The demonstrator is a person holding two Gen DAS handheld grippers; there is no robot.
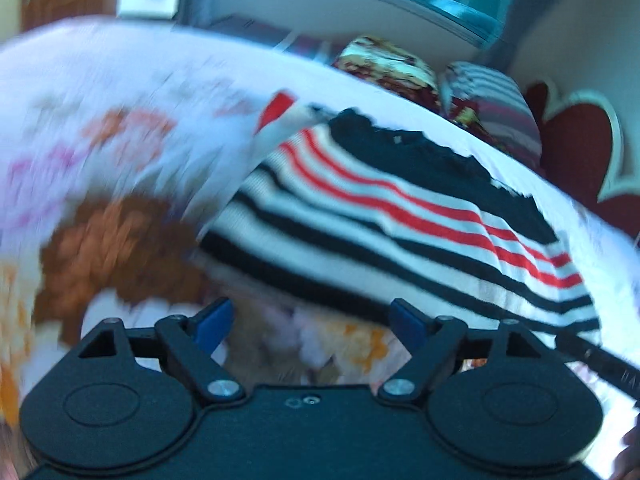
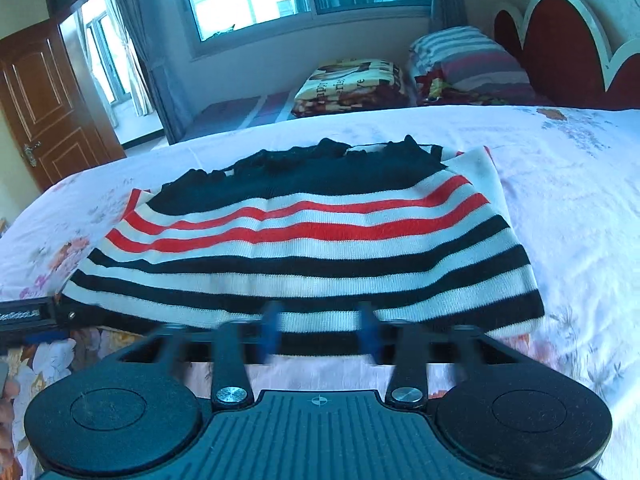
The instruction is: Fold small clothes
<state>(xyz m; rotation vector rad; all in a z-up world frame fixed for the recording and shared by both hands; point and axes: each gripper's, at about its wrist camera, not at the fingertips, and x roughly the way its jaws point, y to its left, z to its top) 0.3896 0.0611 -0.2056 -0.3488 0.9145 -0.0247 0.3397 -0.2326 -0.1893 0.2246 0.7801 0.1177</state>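
Sweater [image 2: 304, 236], striped, lies folded flat on the bed [image 2: 580, 208], its long axis crosswise, near hem just ahead of the right hand-held gripper [image 2: 322, 332]. Left hand-held gripper [image 1: 312, 322] sits off its left end. Both stand wide, holding nothing.

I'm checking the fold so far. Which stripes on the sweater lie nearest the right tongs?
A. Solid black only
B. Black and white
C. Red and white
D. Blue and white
B: in the right wrist view the striped sweater has black and white stripes along the edge by the right tongs; the red ones lie farther up.
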